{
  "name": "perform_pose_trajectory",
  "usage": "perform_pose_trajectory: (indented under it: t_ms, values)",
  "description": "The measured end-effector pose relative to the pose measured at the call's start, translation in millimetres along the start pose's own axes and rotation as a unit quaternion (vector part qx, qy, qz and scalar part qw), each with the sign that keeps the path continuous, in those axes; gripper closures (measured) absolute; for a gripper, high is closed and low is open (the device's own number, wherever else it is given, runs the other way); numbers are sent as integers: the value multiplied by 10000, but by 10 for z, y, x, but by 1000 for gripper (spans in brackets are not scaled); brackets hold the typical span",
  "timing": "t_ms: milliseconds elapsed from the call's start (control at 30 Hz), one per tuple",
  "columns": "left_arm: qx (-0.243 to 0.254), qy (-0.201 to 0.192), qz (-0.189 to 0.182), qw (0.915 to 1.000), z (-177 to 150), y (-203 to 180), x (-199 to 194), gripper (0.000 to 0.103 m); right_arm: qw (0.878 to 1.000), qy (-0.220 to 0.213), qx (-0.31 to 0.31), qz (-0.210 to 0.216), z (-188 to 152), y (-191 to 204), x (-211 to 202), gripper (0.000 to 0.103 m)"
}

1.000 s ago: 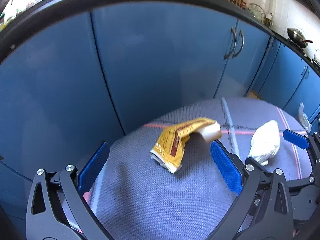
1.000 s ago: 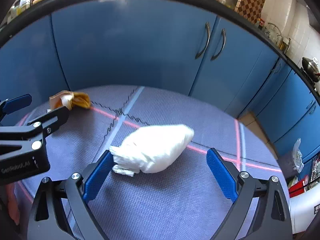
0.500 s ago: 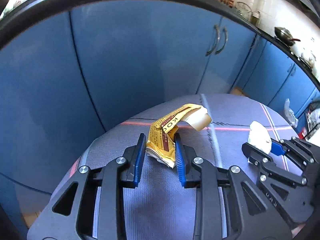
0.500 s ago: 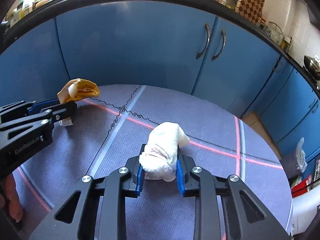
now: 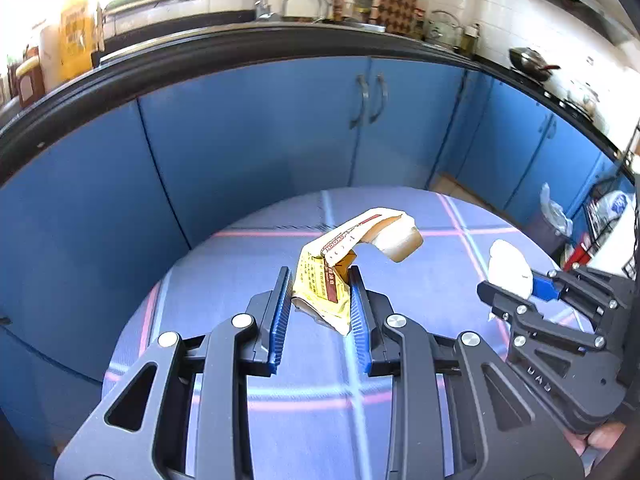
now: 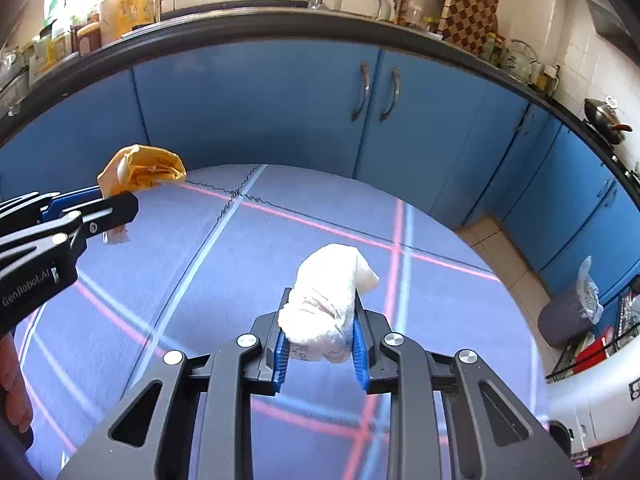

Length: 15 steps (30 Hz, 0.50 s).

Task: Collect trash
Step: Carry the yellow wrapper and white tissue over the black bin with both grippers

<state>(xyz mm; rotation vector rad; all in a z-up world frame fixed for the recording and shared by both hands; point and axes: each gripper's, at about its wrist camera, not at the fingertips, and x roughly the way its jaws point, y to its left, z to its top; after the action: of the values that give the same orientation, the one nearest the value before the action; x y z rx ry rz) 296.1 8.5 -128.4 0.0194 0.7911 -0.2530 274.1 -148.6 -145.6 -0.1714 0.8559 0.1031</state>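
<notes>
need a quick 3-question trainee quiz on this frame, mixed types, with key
1. True or false: the left hand-held gripper is shut on the yellow wrapper.
2. What does the right hand-held gripper hold? A) a cup B) a white crumpled tissue C) nothing
3. Fill in: the cabinet doors behind the table are ____.

Key: 1 true; 2 B; 3 blue
</notes>
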Motion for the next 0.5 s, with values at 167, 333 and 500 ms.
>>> perform_pose_trajectory:
  t_ms: [167, 333, 500]
  values:
    - [183, -43, -59, 9998, -146, -294, -331, 74, 9999, -125, 31, -94, -220, -191, -456, 78]
    - [364, -74, -177, 9992, -289, -667, -588, 74, 9997, -189, 88, -134, -470, -367, -819, 78]
    - [580, -100, -298, 9978, -402, -1045, -822, 74, 9992, -255, 232, -210, -714, -590, -1134, 78]
